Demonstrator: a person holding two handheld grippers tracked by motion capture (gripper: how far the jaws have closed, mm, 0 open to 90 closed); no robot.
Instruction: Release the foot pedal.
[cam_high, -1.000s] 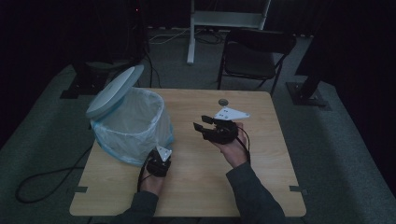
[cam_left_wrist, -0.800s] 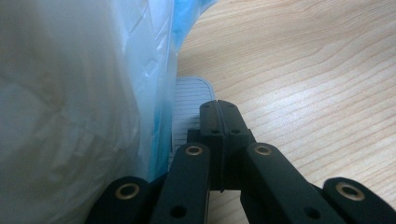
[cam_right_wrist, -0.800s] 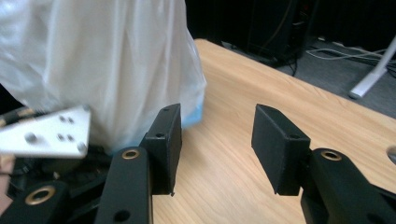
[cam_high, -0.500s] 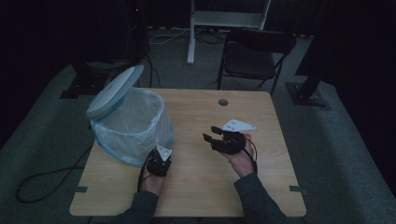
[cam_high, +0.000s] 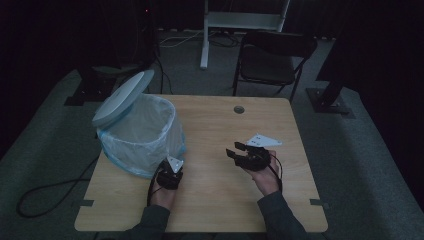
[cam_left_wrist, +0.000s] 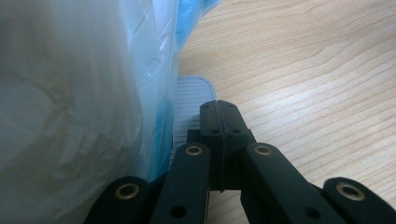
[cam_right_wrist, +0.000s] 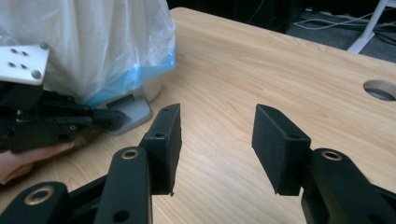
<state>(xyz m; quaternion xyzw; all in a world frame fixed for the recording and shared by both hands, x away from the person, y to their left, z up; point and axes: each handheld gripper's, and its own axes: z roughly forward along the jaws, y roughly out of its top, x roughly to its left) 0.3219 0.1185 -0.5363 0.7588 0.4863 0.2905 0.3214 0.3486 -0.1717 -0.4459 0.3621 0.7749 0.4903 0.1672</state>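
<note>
Here the left gripper jaws sit closed on the bin's pedal — right gripper jaws open over bare table.

Support: light wooden rectangular tabletop, rounded corners. Round cable hole near far edge, right of centre. White pedal bin lined with translucent blue-white plastic bag stands at left edge, round lid raised; grey ribbed foot pedal faces near edge.
</note>
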